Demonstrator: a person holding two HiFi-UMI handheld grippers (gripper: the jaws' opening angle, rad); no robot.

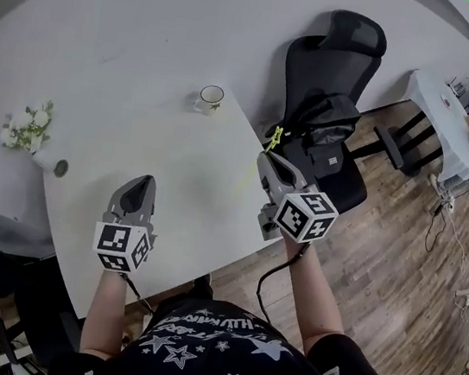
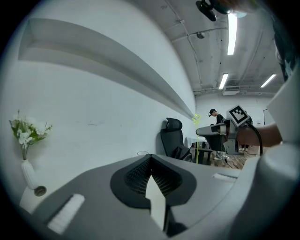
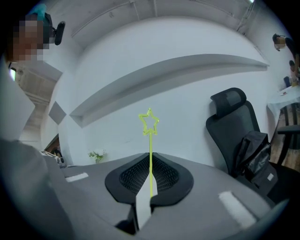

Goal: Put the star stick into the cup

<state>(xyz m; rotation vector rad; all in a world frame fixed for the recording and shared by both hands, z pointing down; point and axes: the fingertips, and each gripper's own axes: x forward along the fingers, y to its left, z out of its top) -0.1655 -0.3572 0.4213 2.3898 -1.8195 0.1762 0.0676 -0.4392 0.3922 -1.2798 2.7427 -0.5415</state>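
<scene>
Right gripper (image 3: 150, 158) pinches a thin yellow-green star-topped stick (image 3: 150, 140); left gripper (image 2: 150, 161) sits closed, empty. White ceramic cup (image 1: 210, 97) stands upper-centre on white table (image 1: 181, 192), black mesh chair (image 1: 329, 83) beside.

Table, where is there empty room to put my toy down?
The middle of the table is bare, between the cup, the flower vase and the left tongs. Crowded spots: the vase's corner, and the right edge where the right tongs hold the star stick.

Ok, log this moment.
right hand-held gripper: shut on star stick | left hand-held gripper: shut, empty | cup: on table
</scene>
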